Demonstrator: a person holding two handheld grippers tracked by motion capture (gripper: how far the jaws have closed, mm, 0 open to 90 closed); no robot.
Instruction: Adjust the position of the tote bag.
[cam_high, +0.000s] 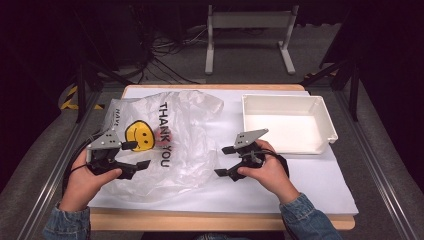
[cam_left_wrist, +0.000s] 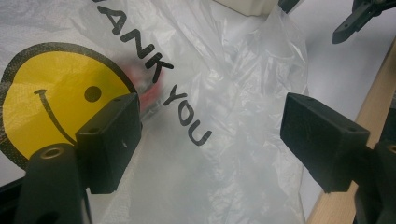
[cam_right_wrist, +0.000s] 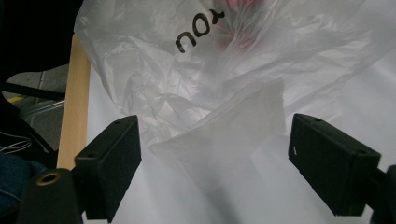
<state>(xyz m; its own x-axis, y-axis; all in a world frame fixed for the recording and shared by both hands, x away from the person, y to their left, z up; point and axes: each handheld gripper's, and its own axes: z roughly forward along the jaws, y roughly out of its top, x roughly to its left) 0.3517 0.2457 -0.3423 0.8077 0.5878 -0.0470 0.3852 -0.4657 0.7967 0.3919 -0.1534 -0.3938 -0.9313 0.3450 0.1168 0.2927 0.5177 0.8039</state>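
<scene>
Bag position: the plastic bag lay flat on the table, left of the white tray.
Bag axis: its printed lettering ran from the table's far edge toward me.
Left gripper: my jaws stood open over the bag's near-left part, beside the smiley, gripping nothing.
Right gripper: my jaws stood open just beside the bag's right edge, facing it, empty.
Nearer hand: the left.
Count: one bag, one tray, two grippers; something red inside the bag, not identifiable.

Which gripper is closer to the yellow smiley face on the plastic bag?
Left. The left gripper hovers open right beside the yellow smiley face on the clear plastic bag. The right gripper sits open past the bag's far edge, farther away.
</scene>
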